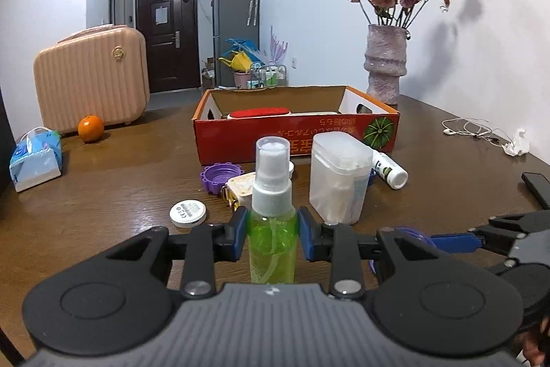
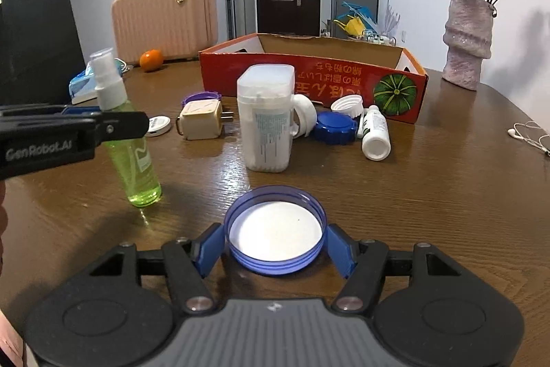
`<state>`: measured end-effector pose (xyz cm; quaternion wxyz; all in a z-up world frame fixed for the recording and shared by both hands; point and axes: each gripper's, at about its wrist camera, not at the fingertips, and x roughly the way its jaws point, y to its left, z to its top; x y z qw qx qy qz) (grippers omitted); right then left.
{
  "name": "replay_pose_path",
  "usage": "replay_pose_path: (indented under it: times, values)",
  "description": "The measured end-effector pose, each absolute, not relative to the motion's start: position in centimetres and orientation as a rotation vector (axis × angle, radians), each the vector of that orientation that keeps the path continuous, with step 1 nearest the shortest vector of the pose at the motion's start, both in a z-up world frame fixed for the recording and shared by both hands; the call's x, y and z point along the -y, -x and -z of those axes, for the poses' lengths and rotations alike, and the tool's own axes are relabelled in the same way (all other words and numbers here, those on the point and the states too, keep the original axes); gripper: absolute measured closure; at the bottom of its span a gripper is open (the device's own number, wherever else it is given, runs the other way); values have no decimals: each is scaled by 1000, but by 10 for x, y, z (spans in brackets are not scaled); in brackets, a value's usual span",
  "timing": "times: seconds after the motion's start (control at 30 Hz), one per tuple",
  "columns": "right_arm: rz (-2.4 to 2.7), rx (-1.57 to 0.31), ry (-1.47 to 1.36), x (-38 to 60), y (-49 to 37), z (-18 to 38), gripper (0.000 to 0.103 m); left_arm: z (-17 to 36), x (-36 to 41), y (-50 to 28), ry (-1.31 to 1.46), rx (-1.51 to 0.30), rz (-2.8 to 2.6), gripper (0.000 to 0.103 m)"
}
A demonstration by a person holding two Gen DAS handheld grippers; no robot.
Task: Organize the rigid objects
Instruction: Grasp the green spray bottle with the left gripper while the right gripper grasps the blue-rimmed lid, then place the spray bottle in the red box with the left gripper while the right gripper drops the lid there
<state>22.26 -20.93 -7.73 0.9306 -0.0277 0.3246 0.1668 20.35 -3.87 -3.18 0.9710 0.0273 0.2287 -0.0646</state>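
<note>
The green spray bottle point(image 1: 271, 236) stands upright between the blue pads of the left gripper point(image 1: 271, 234), which clamp it by the body just below its white pump collar. In the right wrist view its base looks to be on or barely above the wooden table point(image 2: 429, 195); which one cannot be told.

The blue lid point(image 2: 275, 234) lies open side up between the pads of the right gripper point(image 2: 275, 250). The pads sit at its flanks, but whether they press on the rim or stand just clear of it is not plain, so a grip cannot be claimed.

Ahead of both tongs lies the clutter. A translucent white container point(image 2: 266, 117) is straight ahead of the right tongs, with a cream plug adapter point(image 2: 201, 119) to its left and a white bottle point(image 2: 374, 135) lying on its side to its right. Beyond these sits the red cardboard box point(image 2: 309, 74), open at the top.

The bottle is tall and smooth, so carrying it to the box probably calls for a firm upright hold and a lift high enough to clear the container and the box wall. The lid is shallow; a squeeze across its widest part, held level, should keep it from popping out.
</note>
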Motion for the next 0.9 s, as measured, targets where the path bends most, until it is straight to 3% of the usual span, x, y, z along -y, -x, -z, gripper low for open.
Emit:
replay_pose_path:
  times: [0.43, 0.63, 0.9]
  values:
    - [-364, -664, 29, 209, -232, 78, 39, 35, 37, -206, -44, -485, 141, 72]
    - [-390, -561, 2, 221, -228, 45, 39, -4, 19, -212, 16, -422, 180, 72]
    - [-384, -442, 10, 253, -328, -27, 39, -77, -4, -346, 14, -379, 194, 72]
